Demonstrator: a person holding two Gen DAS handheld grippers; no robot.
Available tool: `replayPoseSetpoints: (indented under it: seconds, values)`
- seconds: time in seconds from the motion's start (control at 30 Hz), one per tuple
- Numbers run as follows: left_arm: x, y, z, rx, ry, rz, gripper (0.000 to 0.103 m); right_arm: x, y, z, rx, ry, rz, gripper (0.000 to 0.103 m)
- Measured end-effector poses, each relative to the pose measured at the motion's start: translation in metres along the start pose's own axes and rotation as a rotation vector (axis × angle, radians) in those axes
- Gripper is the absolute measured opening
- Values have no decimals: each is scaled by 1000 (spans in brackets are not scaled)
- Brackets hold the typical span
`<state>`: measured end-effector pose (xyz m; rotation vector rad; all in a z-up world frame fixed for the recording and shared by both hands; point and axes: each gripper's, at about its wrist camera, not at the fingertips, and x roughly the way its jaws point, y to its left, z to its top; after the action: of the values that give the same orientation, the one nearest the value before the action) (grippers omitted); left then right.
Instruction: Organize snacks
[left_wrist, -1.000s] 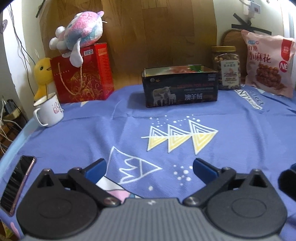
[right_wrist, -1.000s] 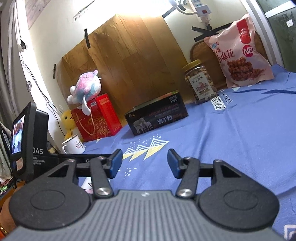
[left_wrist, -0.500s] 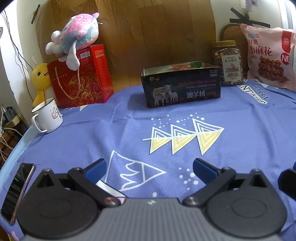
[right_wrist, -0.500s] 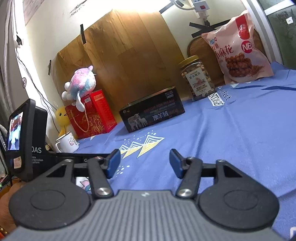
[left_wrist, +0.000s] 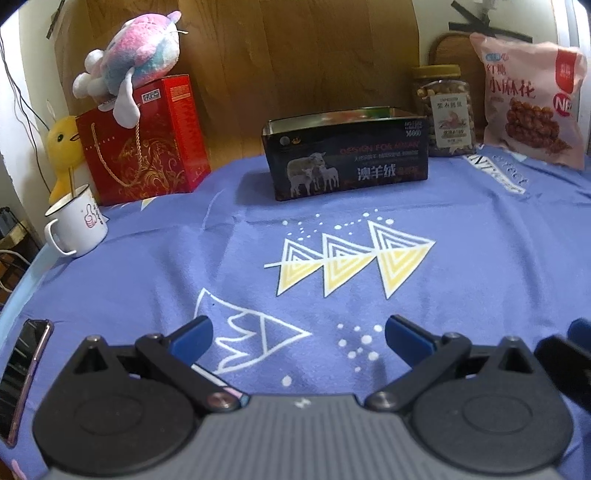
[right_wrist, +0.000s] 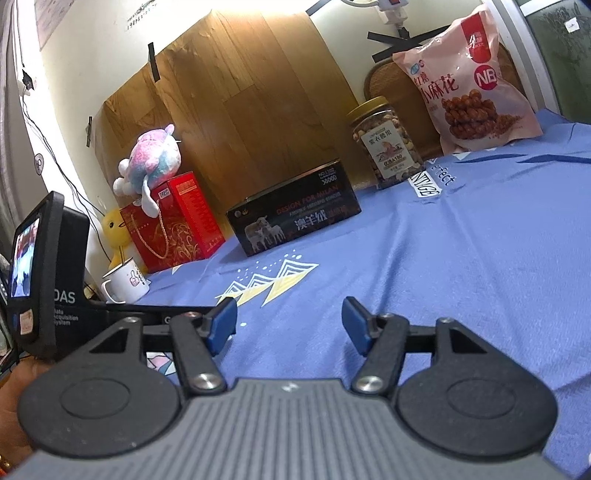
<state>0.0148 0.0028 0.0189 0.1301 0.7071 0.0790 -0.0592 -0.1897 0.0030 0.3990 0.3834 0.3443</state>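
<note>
Wood-grain panelling (left_wrist: 295, 55) backs my blue printed cloth (left_wrist: 461, 240); at its far edge I see an open black tin (left_wrist: 347, 155), contents hard to make out, then a pink snack bag (left_wrist: 532, 103) and nut jar (left_wrist: 445, 110) beside it. My left gripper (left_wrist: 299, 338) gapes empty; my right gripper (right_wrist: 288, 321) has just been opening, nothing between

A wood-grain panel (right_wrist: 236, 92) is taped to the pale wall (right_wrist: 92, 44) behind the blue-clothed table (left_wrist: 480, 258).

Dim warm indoor light, perhaps overhead glare, fisheye-bent edges, slight blur.
</note>
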Motion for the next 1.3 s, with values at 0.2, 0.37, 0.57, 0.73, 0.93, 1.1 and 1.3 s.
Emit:
replayPoseSetpoints:
  seconds: [0.2, 0.37, 0.57, 0.73, 0.93, 1.1, 1.3]
  values:
    - [-2, 5, 6, -50, -50, -13, 103, 3, -3, 1, -15, 20, -44, 66]
    - [-4, 4, 12, -47, -65, -28, 103, -3, -5, 2, -27, -4, -81, 66]
    - [-12, 2, 8, -43, -70, -55, 103, -6, -3, 0, -27, -4, -81, 66]
    - [-17, 4, 2, -50, -74, -58, 103, -8, 2, -4, -38, 11, -71, 66]
    - [-25, -5, 2, -26, -118, -42, 103, -18, -5, -3, -23, -7, -99, 66]
    - [-25, -21, 5, -10, -108, -84, 103, -31, -11, -3, -9, -25, -134, 66]
    - [-26, -45, 6, 26, -92, -132, 103, -47, -22, -4, 19, -53, -183, 66]
